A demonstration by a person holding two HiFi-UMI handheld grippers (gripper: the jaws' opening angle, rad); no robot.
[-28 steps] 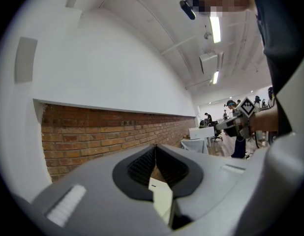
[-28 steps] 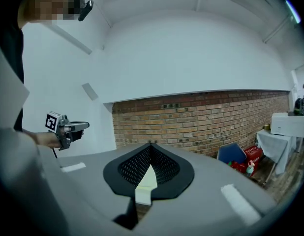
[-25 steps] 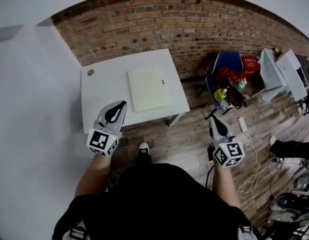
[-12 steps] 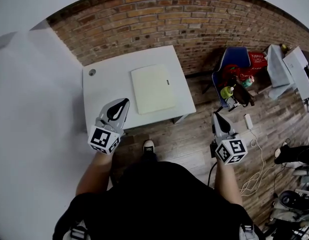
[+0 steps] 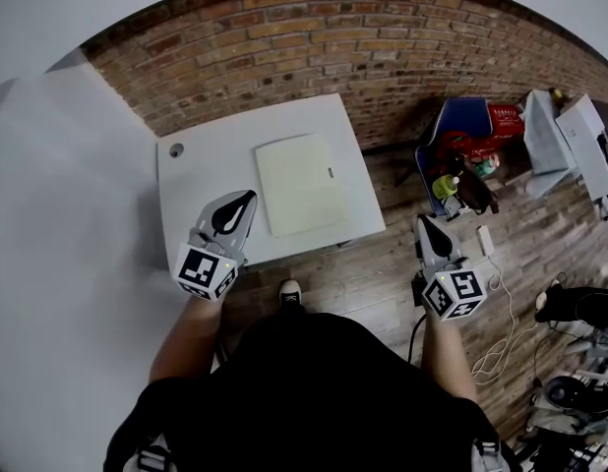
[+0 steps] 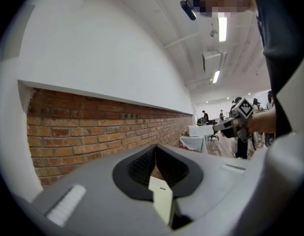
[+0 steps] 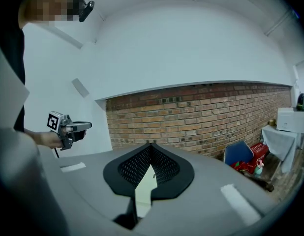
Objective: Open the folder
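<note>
Where brick wall (image 5: 334, 37) runs, white table (image 5: 201, 180) bears folder (image 5: 302, 183)

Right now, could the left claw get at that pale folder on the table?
Probably yes. The left claw, shut, hangs by the table; the folder lies flat beyond, to its right, with only bare tabletop showing between them.

Ahead of the left tool (image 5: 248, 197), the small dark label (image 5: 331, 173) on the pale cream flat folder (image 5: 299, 187): too tiny to read.
</note>
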